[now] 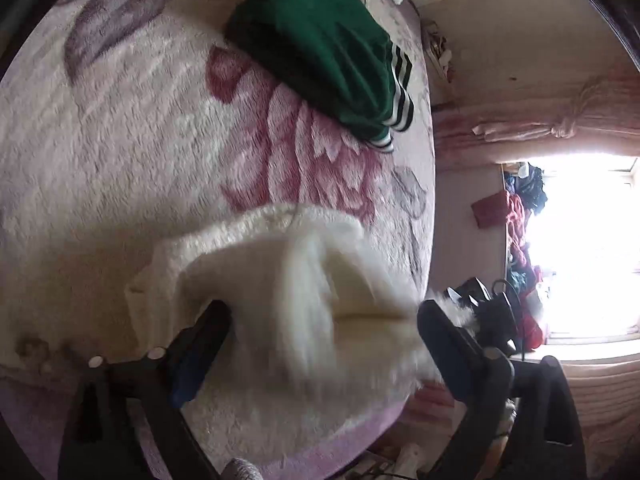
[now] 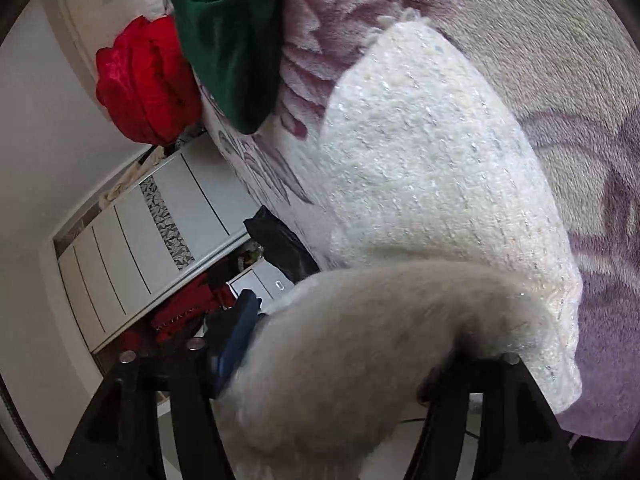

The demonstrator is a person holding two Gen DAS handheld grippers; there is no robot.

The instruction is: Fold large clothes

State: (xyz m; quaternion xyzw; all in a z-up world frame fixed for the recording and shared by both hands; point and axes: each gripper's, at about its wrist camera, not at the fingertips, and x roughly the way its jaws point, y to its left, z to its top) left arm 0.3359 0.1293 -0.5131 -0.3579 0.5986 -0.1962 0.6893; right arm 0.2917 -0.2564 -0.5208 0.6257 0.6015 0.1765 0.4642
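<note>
So the white fuzzy garment [image 1: 280, 280] is lying on the bed [image 1: 120, 160], on the floral blanket, near the bed's edge and well apart from the green striped garment [image 1: 320, 48] further up the bed. Left gripper [image 1: 324, 320] has its jaws spread wide, cloth sitting between them but not pinched. Right gripper [image 2: 340, 344] also looks let go, jaws apart with a blurry fold of the white garment [image 2: 420, 180] draped between them, though the blur makes it hard to be sure nothing's touching. A red bundle [image 2: 144, 80] sits beside the bed, past the green garment [image 2: 224, 52].
</note>
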